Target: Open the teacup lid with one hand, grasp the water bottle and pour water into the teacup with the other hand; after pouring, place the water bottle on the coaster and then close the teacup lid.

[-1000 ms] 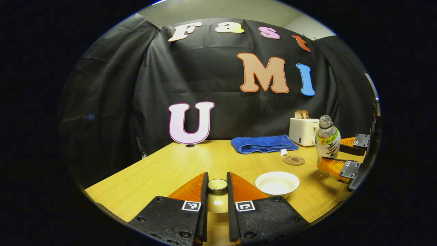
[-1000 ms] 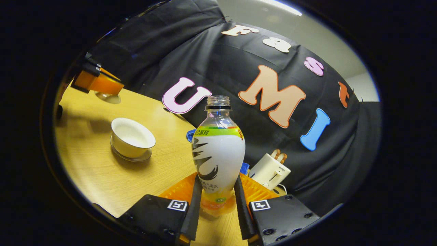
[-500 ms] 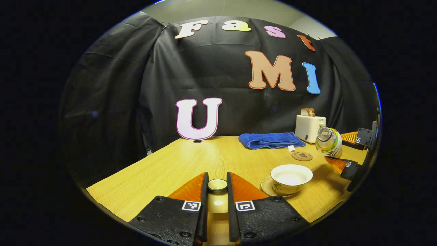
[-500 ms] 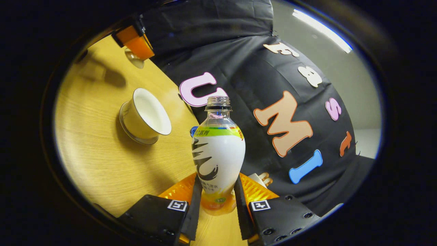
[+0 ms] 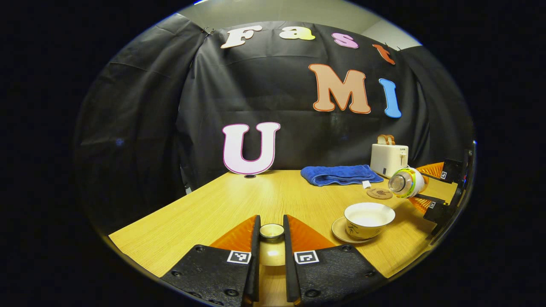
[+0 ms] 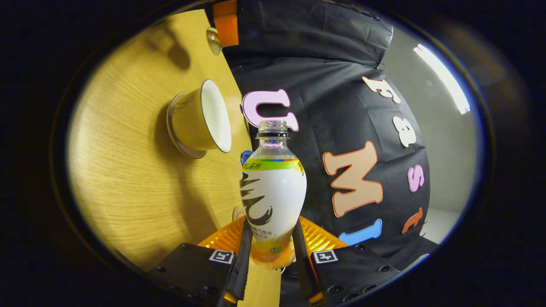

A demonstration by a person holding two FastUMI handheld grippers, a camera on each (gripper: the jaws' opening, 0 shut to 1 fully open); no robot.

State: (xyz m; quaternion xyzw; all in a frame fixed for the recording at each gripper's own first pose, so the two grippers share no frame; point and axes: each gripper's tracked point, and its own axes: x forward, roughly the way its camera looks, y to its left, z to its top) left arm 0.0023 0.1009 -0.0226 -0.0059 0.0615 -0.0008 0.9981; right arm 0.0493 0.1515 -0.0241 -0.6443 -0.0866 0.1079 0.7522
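The left gripper [image 5: 271, 256] pinches the small round ceramic teacup lid [image 5: 271, 231], already off. Rightward, the uncovered white porcelain teacup [image 5: 369, 218] awaits water; the right gripper [image 6: 269, 260] clamps the tipped clear plastic water bottle [image 6: 273, 187]. Coaster placement and re-lidding remain.

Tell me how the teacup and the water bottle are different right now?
The teacup sits upright on its saucer on the table; the water bottle is lifted off the table and tipped over sideways, mouth toward the cup. The teacup is low, wide and cream; the water bottle is taller, narrow-necked, with a colourful wrapper. Nothing holds the teacup; the right gripper clamps the water bottle. Both are open on top.
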